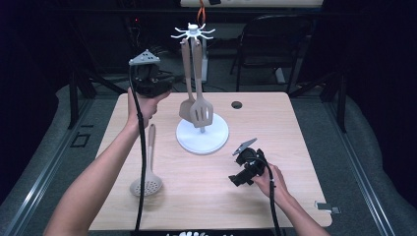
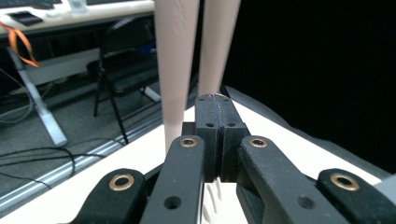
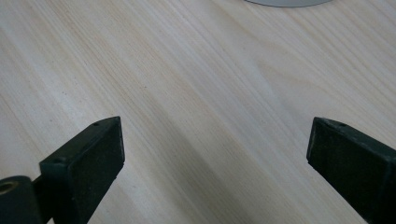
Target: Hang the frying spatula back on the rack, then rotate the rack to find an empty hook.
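A white utensil stand (image 1: 202, 136) with hooks at its top is at the table's middle. Two beige utensils hang from it, a solid spatula (image 1: 187, 105) and a slotted turner (image 1: 202, 112). My left gripper (image 1: 167, 83) is held high, left of their handles. In the left gripper view its jaws (image 2: 215, 100) are pressed together with nothing between them, just short of the two handles (image 2: 175, 70). A beige skimmer (image 1: 147, 183) lies flat at the front left. My right gripper (image 1: 238, 167) hovers low over the wood, its jaws (image 3: 215, 163) wide apart and empty.
The wooden table (image 1: 206, 196) has a round cable hole (image 1: 236, 104) behind the stand. A small metal clip (image 1: 327, 207) lies at the front right corner. A black chair (image 1: 275, 44) stands beyond the far edge. The stand's base edge (image 3: 289, 2) shows ahead of the right jaws.
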The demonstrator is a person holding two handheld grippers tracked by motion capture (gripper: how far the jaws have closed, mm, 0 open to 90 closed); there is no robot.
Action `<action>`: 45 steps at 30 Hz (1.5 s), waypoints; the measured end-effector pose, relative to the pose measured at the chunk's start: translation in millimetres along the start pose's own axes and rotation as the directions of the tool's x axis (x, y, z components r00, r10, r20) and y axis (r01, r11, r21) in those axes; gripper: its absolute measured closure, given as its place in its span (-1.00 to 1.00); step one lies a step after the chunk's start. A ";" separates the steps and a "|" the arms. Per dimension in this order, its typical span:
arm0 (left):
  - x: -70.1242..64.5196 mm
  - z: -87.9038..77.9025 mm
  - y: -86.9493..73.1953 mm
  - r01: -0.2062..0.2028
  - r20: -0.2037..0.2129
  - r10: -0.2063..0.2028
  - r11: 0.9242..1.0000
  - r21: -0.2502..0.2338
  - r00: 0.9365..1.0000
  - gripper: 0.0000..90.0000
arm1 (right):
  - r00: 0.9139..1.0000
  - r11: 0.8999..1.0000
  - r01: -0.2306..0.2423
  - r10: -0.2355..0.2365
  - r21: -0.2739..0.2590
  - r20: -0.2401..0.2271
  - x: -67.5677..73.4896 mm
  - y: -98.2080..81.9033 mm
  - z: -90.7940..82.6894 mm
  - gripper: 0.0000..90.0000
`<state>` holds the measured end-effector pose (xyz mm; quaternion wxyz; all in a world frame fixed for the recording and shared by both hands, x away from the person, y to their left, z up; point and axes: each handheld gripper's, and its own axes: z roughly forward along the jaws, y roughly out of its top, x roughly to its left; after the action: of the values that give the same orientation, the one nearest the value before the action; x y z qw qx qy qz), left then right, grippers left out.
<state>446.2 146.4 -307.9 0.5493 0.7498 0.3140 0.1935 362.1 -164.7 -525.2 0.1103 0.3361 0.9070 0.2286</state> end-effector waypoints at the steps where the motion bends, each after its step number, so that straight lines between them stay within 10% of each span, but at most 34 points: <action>1: 0.8 -0.9 2.6 -0.004 -0.010 0.004 1.000 -0.003 1.000 1.00 | 1.000 1.000 -0.002 0.002 0.003 -0.002 0.1 0.4 -0.3 -0.92; 20: 7.3 -10.0 44.7 -0.036 -0.129 0.025 0.996 -0.082 0.991 1.00 | 1.000 1.000 -0.013 0.013 -0.018 -0.002 1.6 -2.9 2.2 -0.91; 45: 13.3 10.1 68.4 -0.055 -0.247 0.042 0.997 -0.046 0.968 1.00 | 1.000 1.000 0.008 -0.008 0.002 0.000 0.8 -1.8 1.6 -0.91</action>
<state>480.0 134.7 -247.2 0.5210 0.7128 0.3558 0.3063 361.0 -164.8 -527.5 0.1107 0.3327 0.9084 0.2276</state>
